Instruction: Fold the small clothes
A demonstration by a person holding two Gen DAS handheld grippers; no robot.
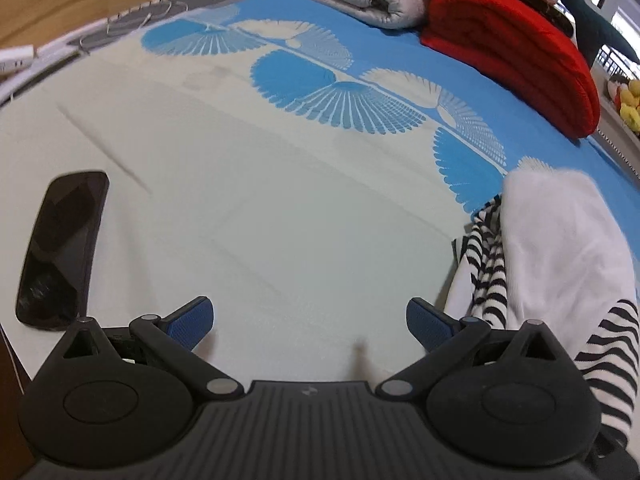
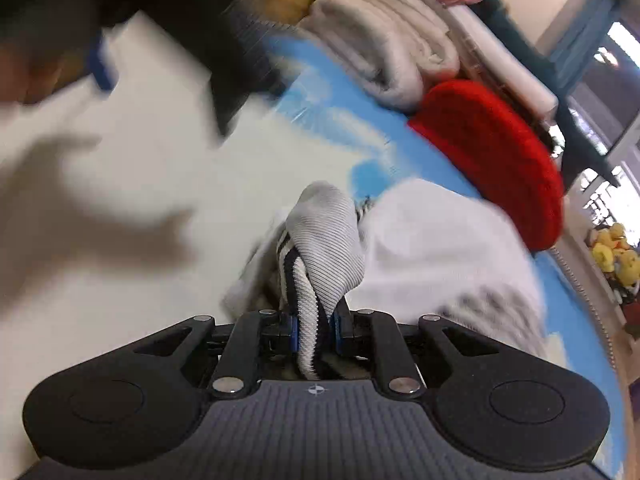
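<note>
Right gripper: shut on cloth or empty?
Shut: the right gripper pinches the striped garment between its jaws.

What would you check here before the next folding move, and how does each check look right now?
1. Right gripper clamped on the striped garment: ok.
2. Left gripper open and free: ok.
3. Bare sheet ahead for laying cloth: ok.
4. Phone apart from the clothes: ok.
5. Garment's free edges located: cannot tell, the right view is blurred.
6. Garment smoothed flat: not ok, it is bunched.
</note>
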